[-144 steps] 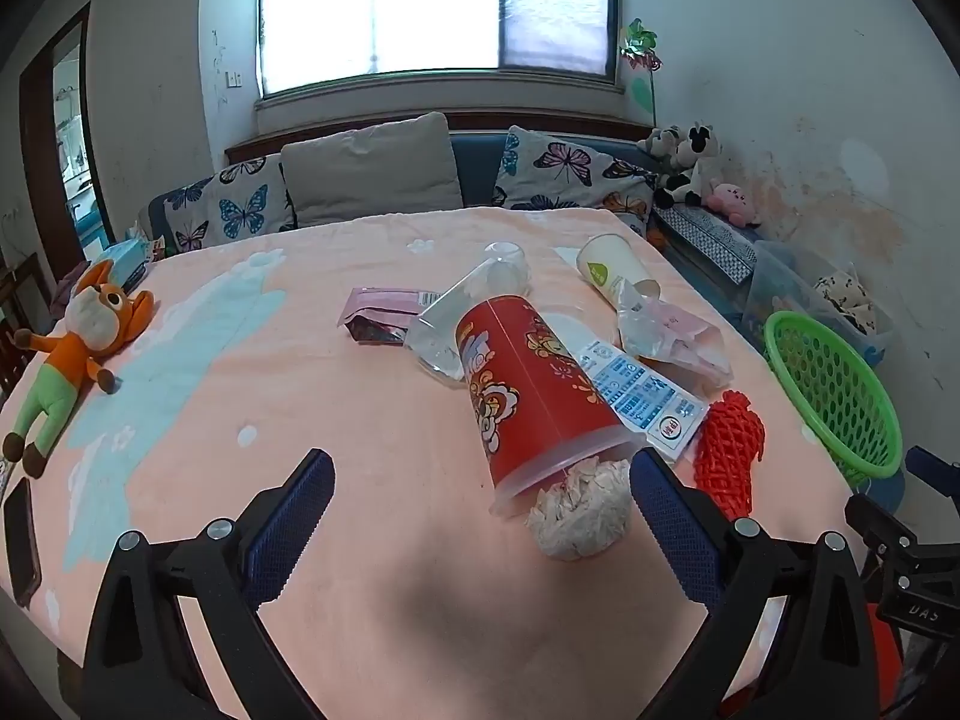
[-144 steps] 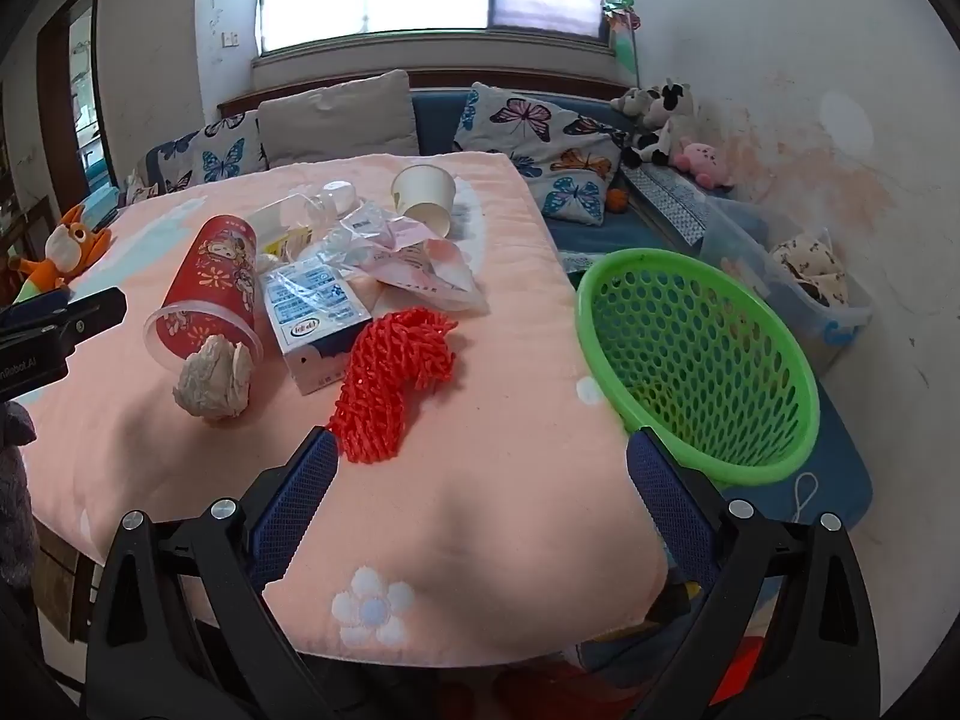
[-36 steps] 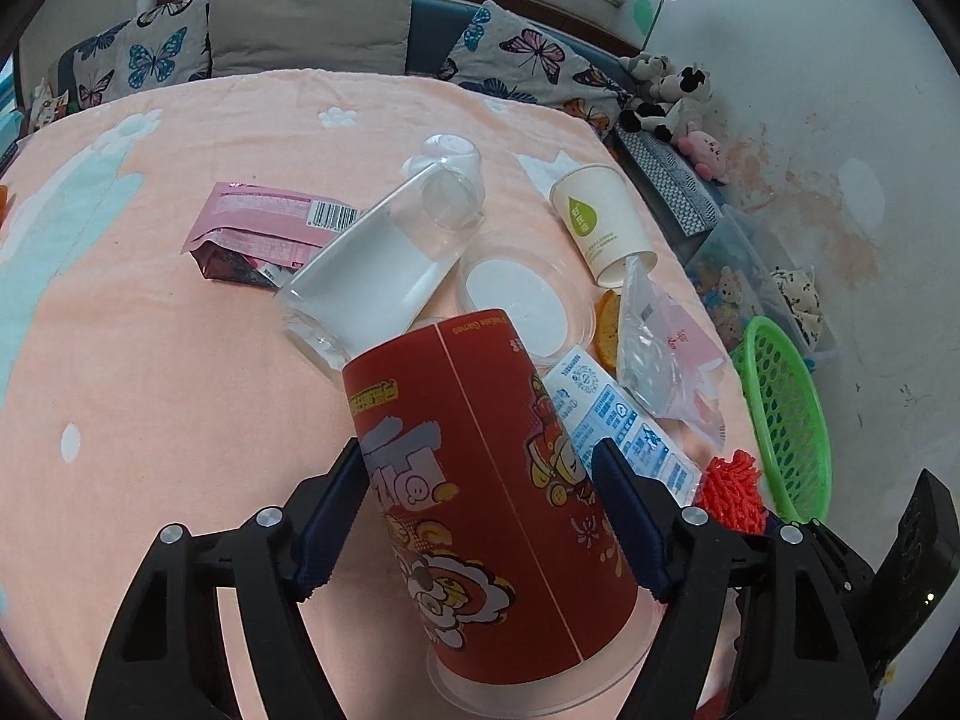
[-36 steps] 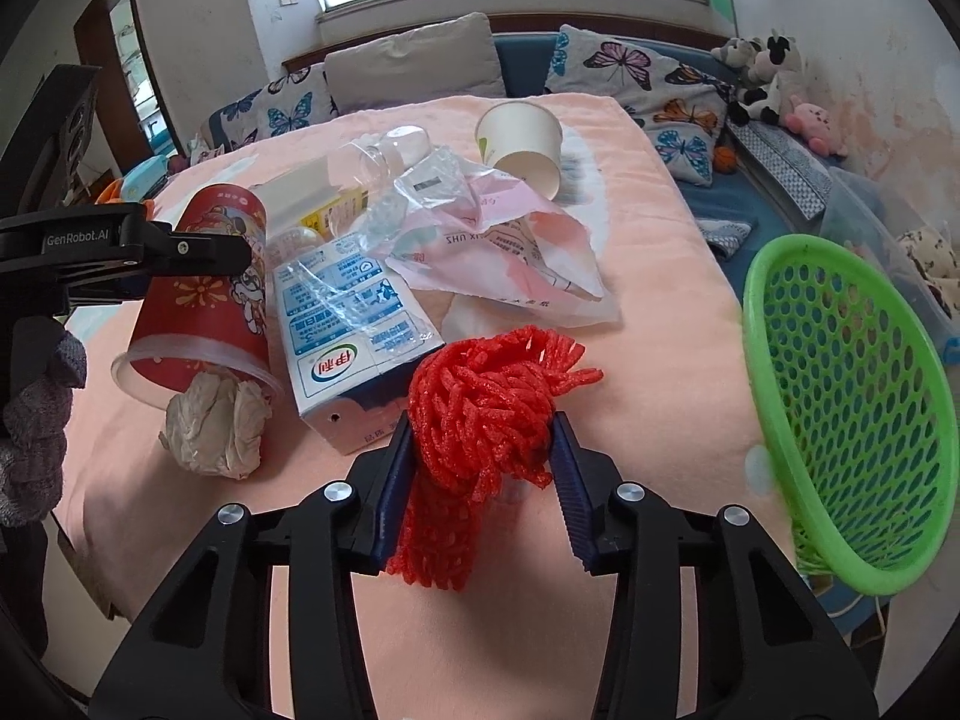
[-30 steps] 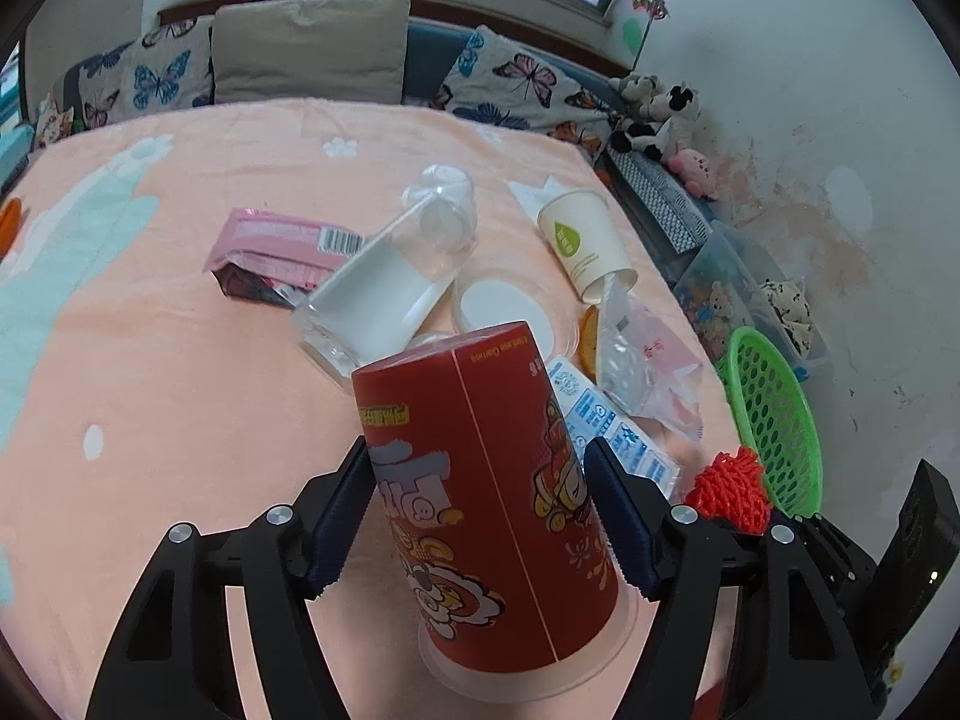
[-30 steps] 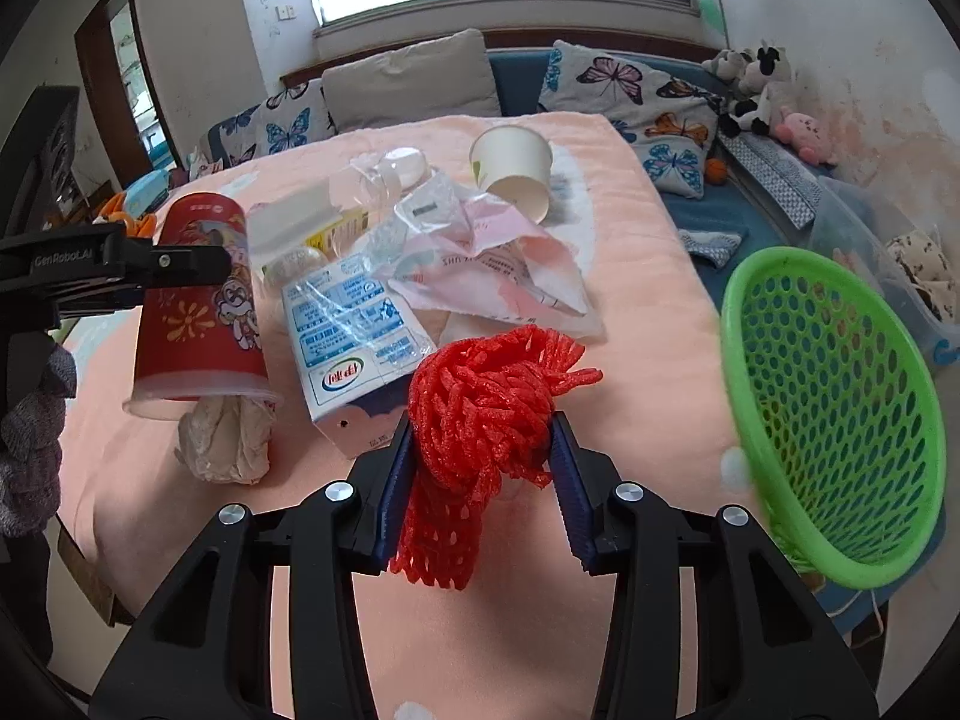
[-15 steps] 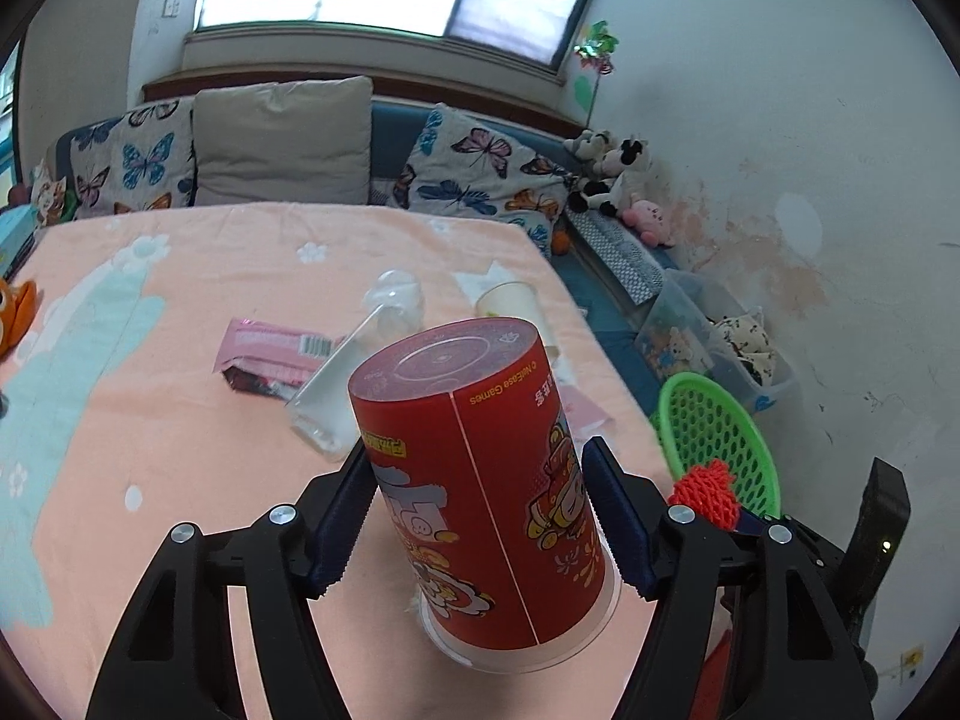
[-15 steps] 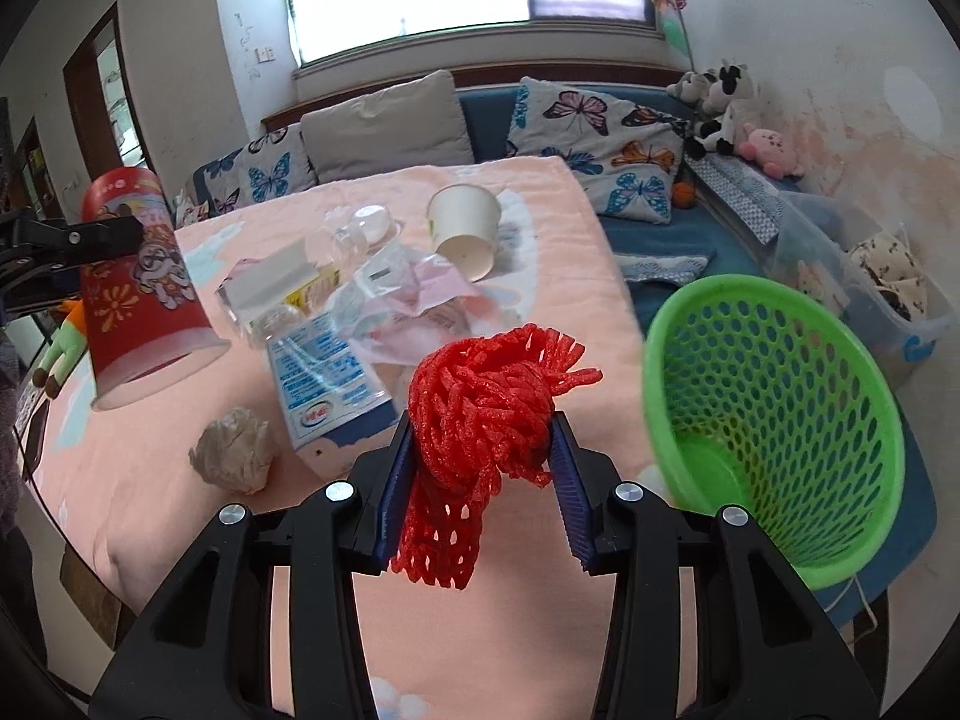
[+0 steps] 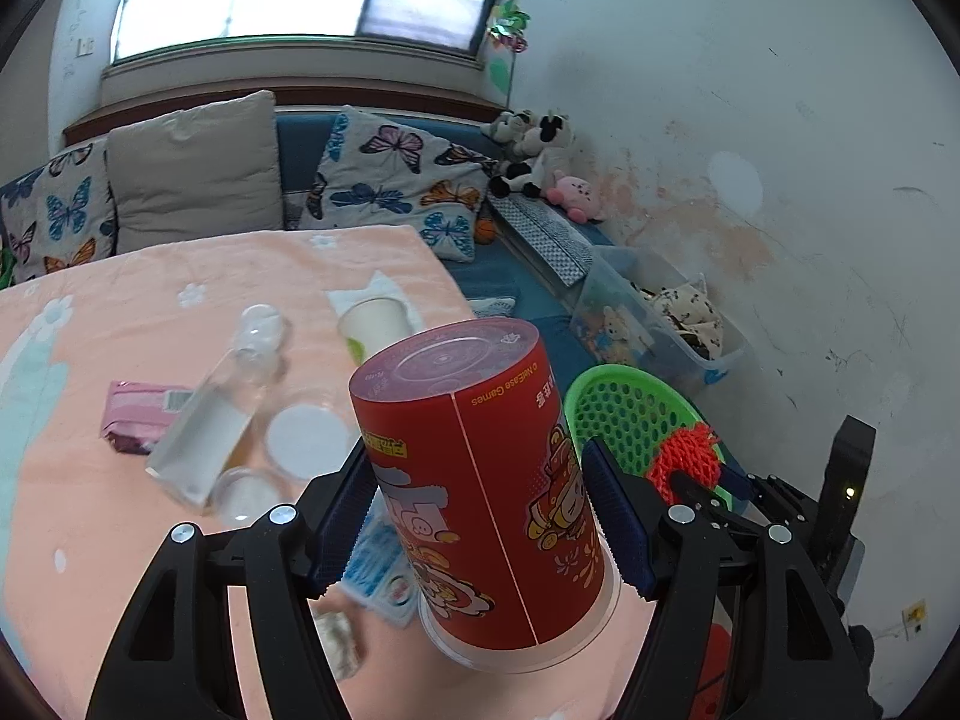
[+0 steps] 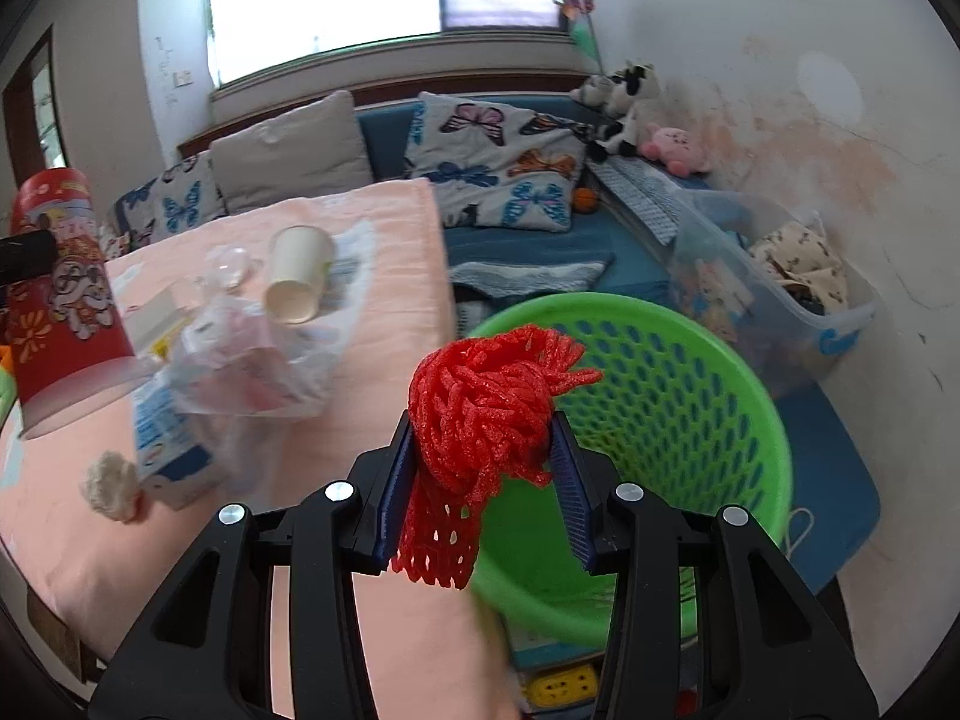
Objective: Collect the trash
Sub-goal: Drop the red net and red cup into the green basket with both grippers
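Observation:
My left gripper (image 9: pixel 480 516) is shut on a big red printed cup (image 9: pixel 480 480), held bottom-up above the pink table (image 9: pixel 120 312). My right gripper (image 10: pixel 480 468) is shut on a red foam net (image 10: pixel 486 414), held at the near rim of the green basket (image 10: pixel 690 396). The basket also shows in the left wrist view (image 9: pixel 624 408), with the red net (image 9: pixel 687 462) in front of it. The red cup shows at the left of the right wrist view (image 10: pixel 60 294).
On the table lie a paper cup (image 10: pixel 297 282), a clear bottle (image 9: pixel 216 414), a pink wrapper (image 9: pixel 141 414), a round lid (image 9: pixel 306 435), a plastic bag (image 10: pixel 252 366), a milk carton (image 10: pixel 168 444) and a crumpled tissue (image 10: pixel 111 483). A clear toy bin (image 10: pixel 780 282) stands by the wall.
Both grippers have lifted their loads and swung right toward the basket. The tissue stayed on the table when the cup went up.

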A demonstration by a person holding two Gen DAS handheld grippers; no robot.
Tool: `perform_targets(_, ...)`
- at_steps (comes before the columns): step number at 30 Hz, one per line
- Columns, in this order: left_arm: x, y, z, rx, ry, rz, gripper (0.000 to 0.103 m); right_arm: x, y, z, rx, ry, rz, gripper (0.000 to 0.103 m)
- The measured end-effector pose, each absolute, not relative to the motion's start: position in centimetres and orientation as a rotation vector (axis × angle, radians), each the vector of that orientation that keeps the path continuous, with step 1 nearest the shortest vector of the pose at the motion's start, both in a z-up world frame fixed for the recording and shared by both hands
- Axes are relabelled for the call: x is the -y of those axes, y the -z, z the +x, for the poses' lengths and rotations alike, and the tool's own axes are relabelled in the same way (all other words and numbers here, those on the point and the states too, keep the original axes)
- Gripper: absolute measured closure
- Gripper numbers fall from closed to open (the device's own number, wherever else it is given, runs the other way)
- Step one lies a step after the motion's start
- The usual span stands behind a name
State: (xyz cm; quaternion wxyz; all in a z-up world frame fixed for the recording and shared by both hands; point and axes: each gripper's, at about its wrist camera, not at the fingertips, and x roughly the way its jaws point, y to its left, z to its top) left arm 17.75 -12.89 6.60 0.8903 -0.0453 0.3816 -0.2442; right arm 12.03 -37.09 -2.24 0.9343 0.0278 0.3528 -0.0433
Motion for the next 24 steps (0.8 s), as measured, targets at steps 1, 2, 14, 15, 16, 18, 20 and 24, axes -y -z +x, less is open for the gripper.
perform_targets(1, 13.5, -6.6, 18.0, -0.794, 0.516, -0.089, 0.036, 37.9, 2.4, 12.1, -0.726, 0.103, 0.060, 0.057)
perform_targets(2, 14.2, -6.6, 18.1, -0.795, 0.521, -0.085, 0.036, 38.5, 2.6, 12.2, -0.730, 0.111, 0.065, 0.057)
perform_targets(14, 22.1, -5.6, 19.6, -0.813, 0.586, -0.011, 0.036, 43.1, 5.4, 12.3, -0.772, 0.175, 0.095, 0.037)
perform_targets(15, 22.6, -5.4, 19.7, -0.816, 0.591, -0.005, 0.036, 43.3, 5.4, 12.3, -0.772, 0.178, 0.097, 0.036)
perform_targets(16, 23.1, -5.1, 19.7, -0.819, 0.595, 0.000, 0.036, 43.5, 5.5, 12.2, -0.772, 0.182, 0.101, 0.034)
perform_targets(18, 24.2, -4.7, 19.9, -0.828, 0.601, 0.012, 0.036, 44.0, 5.6, 11.9, -0.767, 0.187, 0.109, 0.031)
perform_targets(20, 25.1, -4.2, 20.2, -0.840, 0.608, 0.015, 0.036, 44.5, 5.7, 11.5, -0.764, 0.190, 0.121, 0.031)
perform_targets(24, 27.1, -2.8, 20.8, -0.869, 0.624, 0.021, 0.036, 45.0, 5.7, 10.5, -0.760, 0.195, 0.142, 0.030)
